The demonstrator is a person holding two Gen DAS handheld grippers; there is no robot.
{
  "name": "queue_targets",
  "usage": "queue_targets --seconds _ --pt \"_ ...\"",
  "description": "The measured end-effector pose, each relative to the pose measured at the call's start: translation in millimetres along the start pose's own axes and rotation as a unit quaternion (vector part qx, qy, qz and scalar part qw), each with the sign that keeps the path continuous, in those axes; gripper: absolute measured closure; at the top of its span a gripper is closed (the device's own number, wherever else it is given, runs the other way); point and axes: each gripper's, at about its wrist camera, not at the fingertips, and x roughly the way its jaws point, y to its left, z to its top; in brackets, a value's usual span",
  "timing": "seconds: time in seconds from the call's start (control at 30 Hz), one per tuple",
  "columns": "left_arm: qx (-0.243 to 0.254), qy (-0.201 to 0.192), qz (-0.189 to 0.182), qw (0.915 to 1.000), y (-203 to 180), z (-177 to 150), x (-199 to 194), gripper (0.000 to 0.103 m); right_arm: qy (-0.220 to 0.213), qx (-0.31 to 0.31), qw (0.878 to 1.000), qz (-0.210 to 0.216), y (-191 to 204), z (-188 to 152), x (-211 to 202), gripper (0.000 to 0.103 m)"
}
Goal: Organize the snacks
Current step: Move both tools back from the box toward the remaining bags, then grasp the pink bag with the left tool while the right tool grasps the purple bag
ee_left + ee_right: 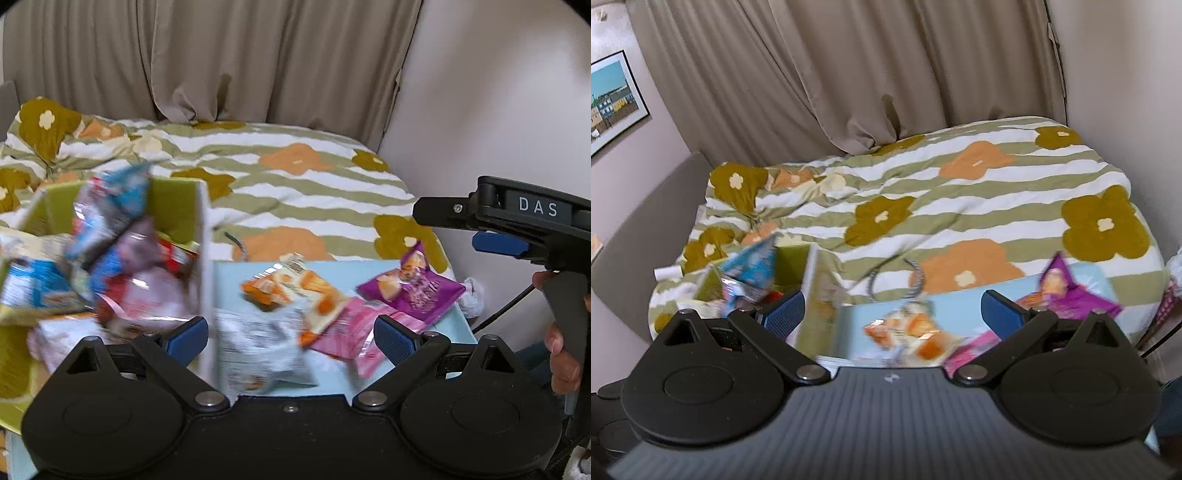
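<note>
both grippers are hanging with jaws spread wide and gripping nothing. the left gripper (291, 334) is hovering over a blurred white packet (258, 354) beside the green box (177, 206), which is sitting crammed with snack bags. the right gripper (892, 314) is hanging above the light blue tray (960, 306), where an orange packet (908, 332), a pink packet (354, 328) and a purple packet (413, 290) are lying loose. everything is resting on a flowered bedspread (923, 206) before beige curtains (849, 74).
</note>
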Motion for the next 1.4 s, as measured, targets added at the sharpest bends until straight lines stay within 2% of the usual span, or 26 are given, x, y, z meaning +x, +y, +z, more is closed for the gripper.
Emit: queue_targets --seconds 0.3,0.63,0.87,1.07,1.2,1.4 --pt "-0.060 0.022 0.027 0.9976 -57 -1 61 0.005 0.029 -0.034 0.999 -0.007 -95 10 19 0.000" --pt "-0.119 0.060 0.068 0.9887 -80 7 129 0.005 0.073 -0.045 0.996 0.014 -156 12 62 0.000" --pt "-0.145 0.086 0.078 0.9826 -84 8 162 0.005 0.098 -0.037 0.994 0.028 -171 10 91 0.000" --pt "-0.146 0.114 0.096 0.9778 -85 3 188 0.005 0.120 -0.038 0.991 0.037 -180 8 111 0.000" --pt "-0.161 0.122 0.088 0.9756 -83 -3 194 0.003 0.136 -0.028 0.989 0.046 -186 4 124 0.000" --pt "-0.154 0.127 0.079 0.9768 -87 -9 194 0.004 0.153 -0.024 0.986 0.060 -188 1 137 0.000"
